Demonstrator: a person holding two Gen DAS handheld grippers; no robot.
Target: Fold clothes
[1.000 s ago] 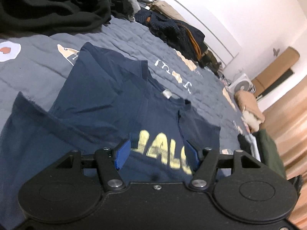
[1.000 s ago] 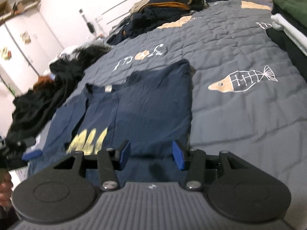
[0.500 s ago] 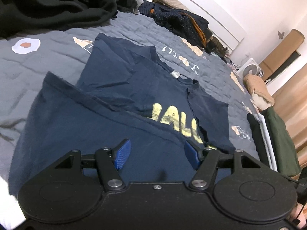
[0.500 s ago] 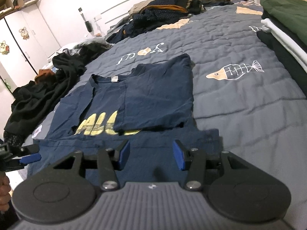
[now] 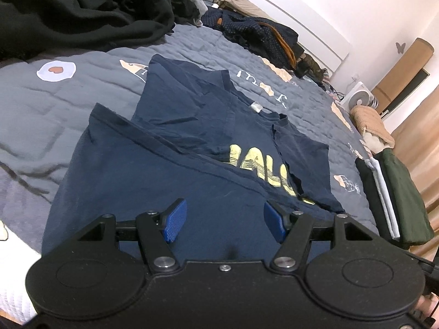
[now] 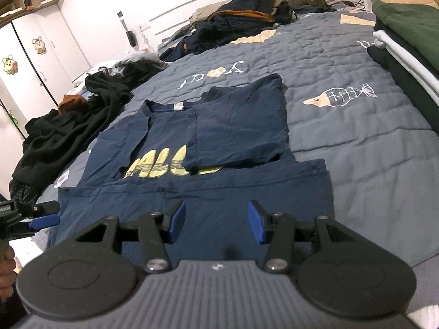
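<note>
A navy T-shirt (image 5: 192, 126) with yellow lettering lies on the grey quilt, both sleeves folded in and its bottom hem folded up over the lower part of the print. In the right wrist view the same T-shirt (image 6: 233, 126) lies flat ahead. My left gripper (image 5: 223, 219) hovers open over the folded-up hem, nothing between its blue pads. My right gripper (image 6: 216, 220) is open too, above the hem's other side. The left gripper (image 6: 41, 216) shows at the left edge of the right wrist view, held by a hand.
A stack of folded clothes (image 5: 395, 197) in black, white and green sits by the shirt's right; the same stack (image 6: 406, 35) appears at upper right. Dark unfolded garments (image 5: 68, 13) are heaped to the left, and more clothes (image 6: 241, 19) lie by the headboard. A fan (image 5: 356, 100) stands beyond the bed.
Both grippers have pulled back toward the near bed edge, away from the shirt. The folded-up hem now lies in full view, released, with both grippers staying open.
</note>
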